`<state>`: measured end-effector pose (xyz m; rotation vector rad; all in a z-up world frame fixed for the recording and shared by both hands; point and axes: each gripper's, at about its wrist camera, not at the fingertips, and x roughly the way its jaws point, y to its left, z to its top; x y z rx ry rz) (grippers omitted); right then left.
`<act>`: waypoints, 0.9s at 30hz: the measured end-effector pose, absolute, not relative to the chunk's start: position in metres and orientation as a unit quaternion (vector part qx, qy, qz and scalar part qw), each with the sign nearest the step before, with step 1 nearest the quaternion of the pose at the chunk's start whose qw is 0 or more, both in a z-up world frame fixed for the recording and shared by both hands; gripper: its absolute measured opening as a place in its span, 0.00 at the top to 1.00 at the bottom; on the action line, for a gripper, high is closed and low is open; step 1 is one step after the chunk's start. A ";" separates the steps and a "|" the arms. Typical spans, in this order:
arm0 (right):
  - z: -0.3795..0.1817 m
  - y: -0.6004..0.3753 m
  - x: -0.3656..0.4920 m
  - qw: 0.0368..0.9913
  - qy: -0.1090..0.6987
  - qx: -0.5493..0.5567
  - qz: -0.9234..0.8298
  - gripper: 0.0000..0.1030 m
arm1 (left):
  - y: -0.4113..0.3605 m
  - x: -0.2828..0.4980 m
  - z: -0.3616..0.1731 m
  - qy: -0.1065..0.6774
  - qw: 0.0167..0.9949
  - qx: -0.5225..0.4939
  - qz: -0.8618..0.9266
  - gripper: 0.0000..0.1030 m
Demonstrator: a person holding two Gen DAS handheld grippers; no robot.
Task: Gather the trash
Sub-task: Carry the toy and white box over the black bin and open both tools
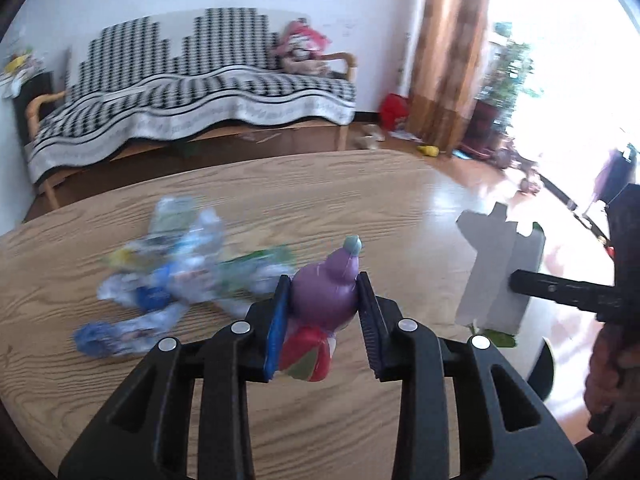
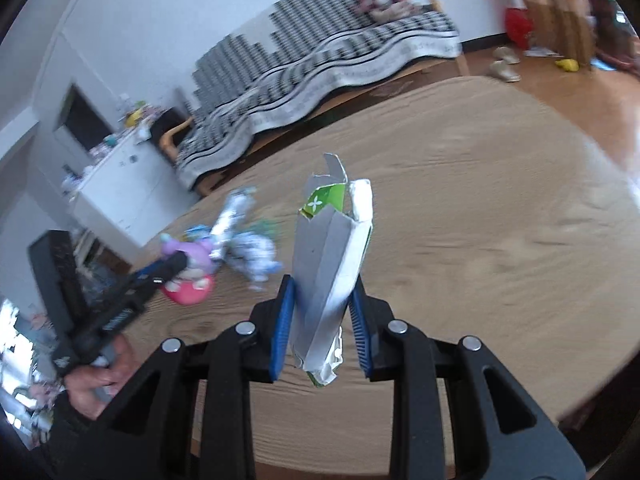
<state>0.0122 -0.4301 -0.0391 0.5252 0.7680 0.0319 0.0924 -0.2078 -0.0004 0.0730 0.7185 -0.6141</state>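
My left gripper [image 1: 323, 304] is shut on a purple and red drink pouch [image 1: 322, 300] with a pale cap, held above the wooden table [image 1: 280, 192]. In the right wrist view the same pouch [image 2: 192, 276] shows at the left with the left gripper [image 2: 176, 268] clamped on it. My right gripper [image 2: 322, 308] is shut on a flattened grey and green carton [image 2: 332, 256], standing upright between the blue pads. That carton [image 1: 500, 276] also appears at the right of the left wrist view. A blurred heap of crumpled plastic wrappers [image 1: 172, 276] lies on the table.
A sofa under a black-and-white checked cover [image 1: 192, 92] stands beyond the table. Curtain [image 1: 448, 52], potted plant and small floor items sit at the back right. A white cabinet [image 2: 116, 196] stands left of the table. A hand [image 2: 96, 384] holds the left gripper.
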 end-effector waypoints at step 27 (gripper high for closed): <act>-0.159 -0.690 -0.253 0.804 0.373 0.353 -0.299 0.73 | -0.544 -0.097 -0.085 0.340 0.707 0.167 -0.597 0.69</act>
